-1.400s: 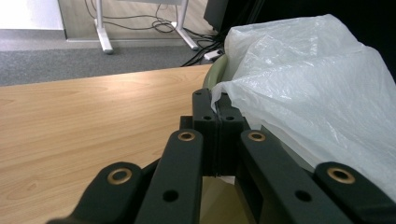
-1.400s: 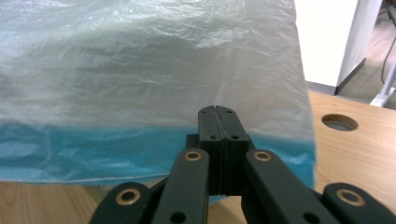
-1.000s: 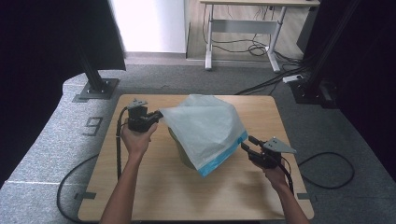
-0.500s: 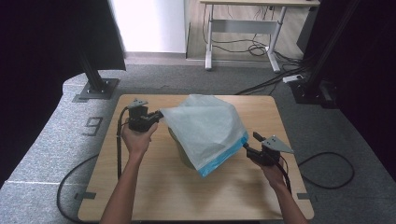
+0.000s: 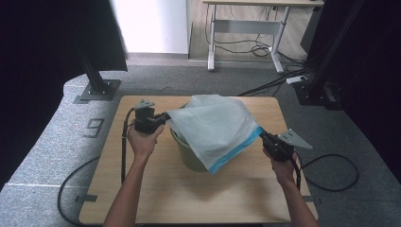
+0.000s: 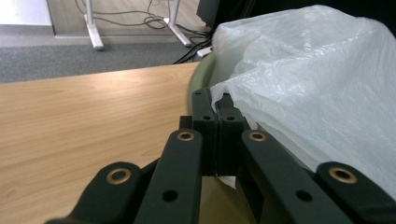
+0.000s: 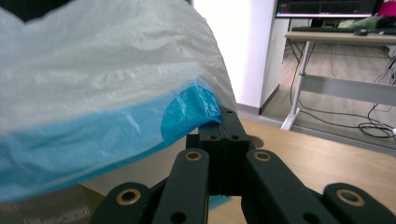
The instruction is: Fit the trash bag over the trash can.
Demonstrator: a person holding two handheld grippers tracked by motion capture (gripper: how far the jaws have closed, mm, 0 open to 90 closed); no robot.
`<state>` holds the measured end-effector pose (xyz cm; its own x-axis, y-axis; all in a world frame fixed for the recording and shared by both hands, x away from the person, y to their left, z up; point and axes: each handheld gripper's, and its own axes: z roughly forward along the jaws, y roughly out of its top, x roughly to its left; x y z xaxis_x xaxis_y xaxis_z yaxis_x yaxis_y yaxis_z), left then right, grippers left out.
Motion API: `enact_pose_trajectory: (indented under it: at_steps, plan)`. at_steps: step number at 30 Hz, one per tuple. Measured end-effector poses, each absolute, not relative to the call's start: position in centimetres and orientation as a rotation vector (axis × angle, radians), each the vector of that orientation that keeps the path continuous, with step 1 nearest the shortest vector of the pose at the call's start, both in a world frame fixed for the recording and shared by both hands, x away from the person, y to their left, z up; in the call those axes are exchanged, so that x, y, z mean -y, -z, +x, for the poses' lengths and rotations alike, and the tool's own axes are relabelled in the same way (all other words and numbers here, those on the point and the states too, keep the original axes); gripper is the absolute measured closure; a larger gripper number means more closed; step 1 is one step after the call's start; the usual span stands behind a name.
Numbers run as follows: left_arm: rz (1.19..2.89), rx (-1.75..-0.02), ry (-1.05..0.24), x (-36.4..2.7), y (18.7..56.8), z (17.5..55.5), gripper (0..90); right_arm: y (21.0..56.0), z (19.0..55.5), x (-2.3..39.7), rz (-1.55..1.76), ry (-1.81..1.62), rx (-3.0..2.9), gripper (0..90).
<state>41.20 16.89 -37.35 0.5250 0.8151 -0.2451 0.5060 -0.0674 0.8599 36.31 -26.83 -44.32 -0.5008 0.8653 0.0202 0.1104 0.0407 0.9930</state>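
A thin white bag with a blue band along one edge hangs spread over a green bin near the middle of the worktop. The left hand-held gripper, at about 9 o'clock from the bin, is clenched on the bag's white edge; in the left gripper view its jaws meet with the film pinched between them, just beside the bin's rim. The right hand-held gripper, at about 3 o'clock, is clamped on the blue corner, jaws closed on it.

Holding two opposite edges apart keeps the bag stretched like a sheet above the bin, probably so its mouth can be opened and drawn down over the rim as a liner. The bag is not yet fitted: it lies across the top, tilted down toward the right.

A grey "9" is marked on the floor left of the worktop. Some print at the lower left of the right gripper view is too blurred to read.
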Motion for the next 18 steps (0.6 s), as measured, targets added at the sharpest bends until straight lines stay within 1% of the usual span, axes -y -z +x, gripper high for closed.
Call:
enact_pose_trajectory:
  at_steps: [4, 7, 13, 14, 15, 17, 18]
  plan:
    - [1.738, -1.075, -0.373, -15.6, 36.5, 41.0, 88.1, 42.7, 36.0, 27.5, 0.995, -1.529, -1.657, 88.3]
    - [1.781, -1.039, -0.359, -14.3, 36.2, 41.0, 87.0, 41.7, 35.8, 28.0, 0.994, -1.527, -1.633, 88.3]
    - [1.891, -1.005, -0.269, -12.4, 36.7, 41.6, 81.4, 40.9, 35.6, 28.6, 0.999, -1.535, -1.612, 88.2]
    - [1.903, -1.002, -0.271, -12.4, 36.8, 41.7, 79.2, 40.9, 35.5, 28.7, 1.0, -1.534, -1.611, 88.3]
    - [1.909, -1.005, -0.311, -12.4, 36.9, 41.5, 76.4, 40.9, 35.5, 28.7, 1.001, -1.535, -1.611, 88.2]
    - [1.878, -0.999, -0.377, -12.8, 36.7, 40.9, 65.0, 40.9, 35.5, 28.7, 0.999, -1.537, -1.615, 88.2]
    - [1.873, -0.994, -0.372, -13.1, 36.6, 40.7, 57.3, 40.9, 35.5, 28.7, 0.997, -1.538, -1.617, 88.3]
